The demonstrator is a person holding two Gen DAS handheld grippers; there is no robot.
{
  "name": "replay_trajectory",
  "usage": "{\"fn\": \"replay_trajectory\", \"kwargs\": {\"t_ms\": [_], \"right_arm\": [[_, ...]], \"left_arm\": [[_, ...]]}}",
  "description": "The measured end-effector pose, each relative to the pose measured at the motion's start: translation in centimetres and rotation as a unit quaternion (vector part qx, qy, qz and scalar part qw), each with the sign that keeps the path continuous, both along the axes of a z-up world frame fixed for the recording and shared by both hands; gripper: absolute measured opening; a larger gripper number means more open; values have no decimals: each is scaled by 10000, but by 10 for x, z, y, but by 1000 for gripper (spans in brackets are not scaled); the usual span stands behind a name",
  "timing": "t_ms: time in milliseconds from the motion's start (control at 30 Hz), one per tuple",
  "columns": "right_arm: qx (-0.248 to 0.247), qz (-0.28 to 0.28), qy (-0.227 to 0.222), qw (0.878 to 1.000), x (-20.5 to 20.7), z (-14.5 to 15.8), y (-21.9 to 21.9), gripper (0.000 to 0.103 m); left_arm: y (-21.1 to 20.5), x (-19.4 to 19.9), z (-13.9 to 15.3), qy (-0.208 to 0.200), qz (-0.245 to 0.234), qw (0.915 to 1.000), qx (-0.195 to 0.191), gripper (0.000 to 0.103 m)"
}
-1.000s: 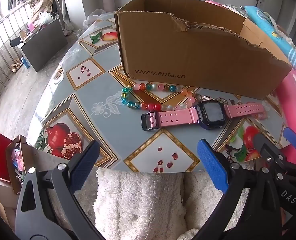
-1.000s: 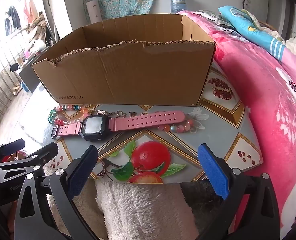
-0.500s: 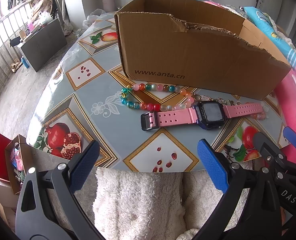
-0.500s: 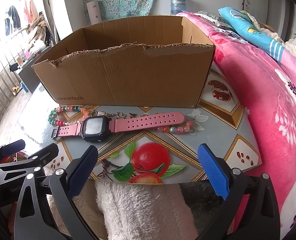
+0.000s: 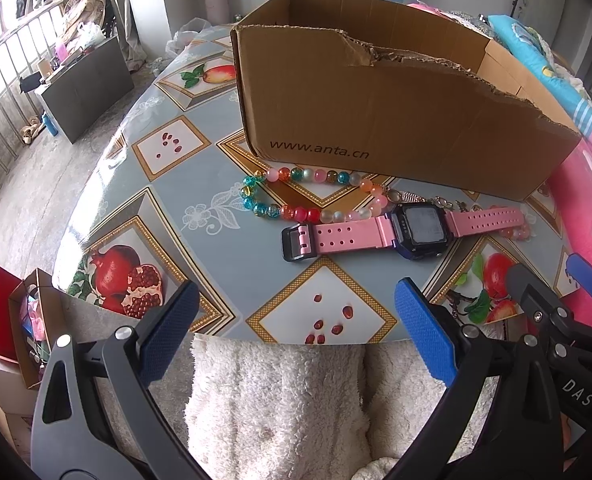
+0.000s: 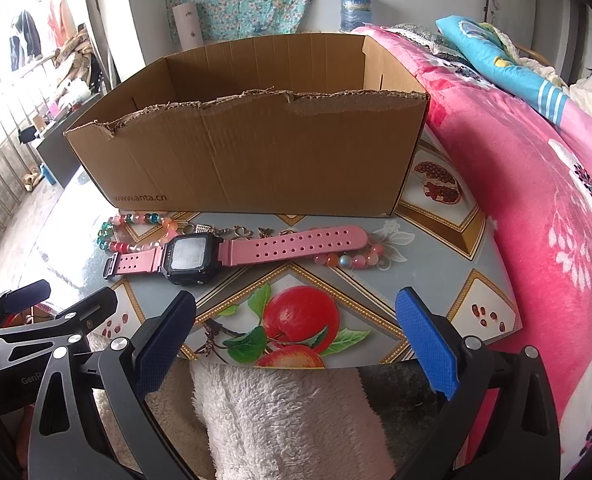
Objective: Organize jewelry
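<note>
A pink watch [image 5: 400, 230] with a black face lies flat on the table [image 5: 200, 184], in front of an open cardboard box [image 5: 392, 112]. A string of coloured beads [image 5: 296, 196] lies behind and under the watch, with a small metal chain by it. In the right wrist view the watch [image 6: 236, 250], the beads [image 6: 136, 232] and the box [image 6: 256, 152] show again. My left gripper [image 5: 292, 328] is open and empty at the table's near edge. My right gripper [image 6: 296, 332] is open and empty, also at the near edge.
A white fluffy cloth [image 5: 276, 400] lies under both grippers. A pink flowered quilt [image 6: 536, 200] rises at the table's right side. Red bags [image 5: 0, 312] stand on the floor at the left. The box's inside is hidden from the left wrist view.
Both views have shifted very slightly; the watch and beads lie where they were. Both grippers stay open.
</note>
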State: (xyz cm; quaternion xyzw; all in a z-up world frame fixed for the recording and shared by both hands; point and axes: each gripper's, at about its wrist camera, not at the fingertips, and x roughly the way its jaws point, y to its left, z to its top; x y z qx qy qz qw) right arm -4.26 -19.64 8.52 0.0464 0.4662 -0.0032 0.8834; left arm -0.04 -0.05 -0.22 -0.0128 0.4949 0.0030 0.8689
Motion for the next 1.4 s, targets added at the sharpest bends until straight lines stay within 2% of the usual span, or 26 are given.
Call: {"fn": "replay_trajectory", "kwargs": {"t_ms": [1400], "right_arm": [[16, -1, -63, 10000, 1, 5, 1, 98]], "left_arm": [[2, 0, 7, -51, 30, 10000, 13, 94]]}}
